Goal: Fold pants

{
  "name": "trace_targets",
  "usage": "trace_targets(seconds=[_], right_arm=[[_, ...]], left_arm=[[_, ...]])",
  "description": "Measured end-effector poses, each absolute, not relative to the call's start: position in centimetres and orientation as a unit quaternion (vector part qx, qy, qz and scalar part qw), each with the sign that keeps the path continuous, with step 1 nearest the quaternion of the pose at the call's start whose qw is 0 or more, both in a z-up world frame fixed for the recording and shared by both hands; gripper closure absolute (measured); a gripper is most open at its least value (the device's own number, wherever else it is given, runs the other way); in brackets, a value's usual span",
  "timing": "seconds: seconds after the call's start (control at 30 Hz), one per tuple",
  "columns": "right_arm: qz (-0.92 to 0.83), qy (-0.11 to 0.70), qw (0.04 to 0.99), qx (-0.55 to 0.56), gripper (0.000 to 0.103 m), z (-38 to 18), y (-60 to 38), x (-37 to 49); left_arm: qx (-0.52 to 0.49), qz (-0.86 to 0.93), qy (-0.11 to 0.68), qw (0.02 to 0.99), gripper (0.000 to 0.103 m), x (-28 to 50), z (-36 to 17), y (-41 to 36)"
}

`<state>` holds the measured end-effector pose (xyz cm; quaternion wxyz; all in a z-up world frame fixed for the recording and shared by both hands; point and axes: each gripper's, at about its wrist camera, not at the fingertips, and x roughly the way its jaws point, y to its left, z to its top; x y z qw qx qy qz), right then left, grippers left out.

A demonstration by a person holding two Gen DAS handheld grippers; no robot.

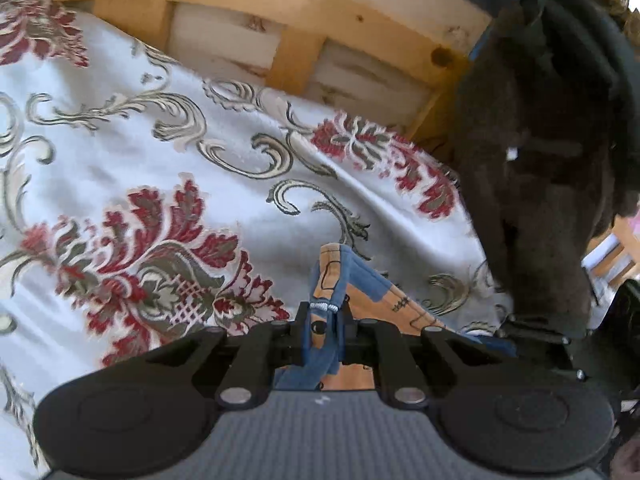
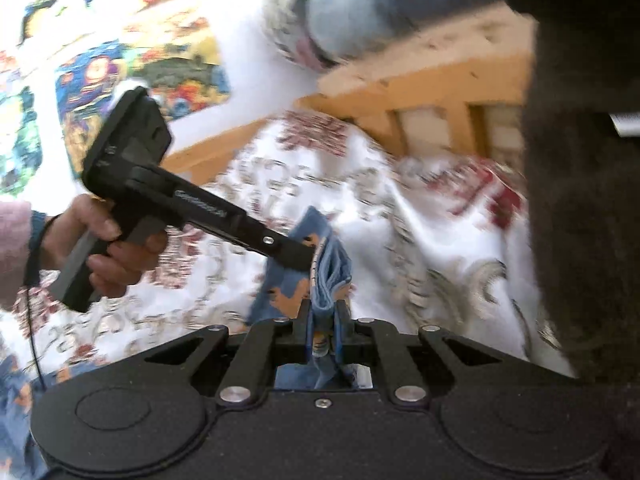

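Pinching now: both my tongs are clamped on the pants [image 1: 340, 276], blue cloth with orange patches, each on a bunched edge of it.
Left gripper [image 1: 325, 322]: jaws nearly pressed together, with a fold of the blue fabric and its white stitching squeezed between them.
Right gripper [image 2: 323, 322]: same story, jaws drawn close on a thick stack of blue layers that stands up between the fingers.
Where the pants are: gathered in both grips, close above the flowered bedspread [image 1: 168, 168]; the rest trails down toward me and out of view, so I can't tell how much lies on the bed.
Left tool from the right view: my left hand [image 2: 100, 248] grips the pistol handle, and the long black body slants down to the same clump of cloth, its tip just beside my right jaws.
Pose: both tools point downward and forward, tips near each other, left one steeper by my reckoning.
Doing it well: I'd say keep both pinches firm so no layer slides out of the stack, hold the two corners level, and let the fabric hang straight before laying it down.
Watch for: the right view is smeared with blur, so I'd go gently; a jerk could pull the thinner left pinch free.
Next call: spread the grips apart to tension the edge, I think, then lay it onto a bare stretch of bedspread.
Farther off: the wooden bed frame [image 1: 296, 12] runs behind the bedspread, and a dark fuzzy mass [image 1: 540, 168] looms to the right; I can't tell what it is.
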<state>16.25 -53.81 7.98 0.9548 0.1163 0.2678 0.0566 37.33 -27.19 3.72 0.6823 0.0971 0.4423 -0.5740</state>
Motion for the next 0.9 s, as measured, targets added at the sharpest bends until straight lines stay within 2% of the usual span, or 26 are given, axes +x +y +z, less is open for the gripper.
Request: trace_targets(seconds=[0.23, 0.5, 0.67, 0.9], right_arm=[[0.128, 0.230, 0.964, 0.036, 0.093, 11.2, -49.7, 14.4], [0.224, 0.246, 0.943, -0.013, 0.093, 13.4, -44.3, 13.5], [0.288, 0.264, 0.919, -0.048, 0.093, 13.7, -40.5, 12.9], [0.358, 0.303, 0.879, -0.092, 0.093, 12.2, -35.8, 11.2]], left_arm=[[0.070, -0.579, 0.421, 0.695, 0.091, 35.8, 6.4, -22.7], [0.017, -0.574, 0.396, 0.717, 0.090, 33.5, 8.0, -14.9], [-0.018, -0.558, 0.384, 0.735, 0.090, 31.7, 7.6, -9.3], [-0.090, -0.522, 0.378, 0.760, 0.090, 28.1, 3.8, -1.1]])
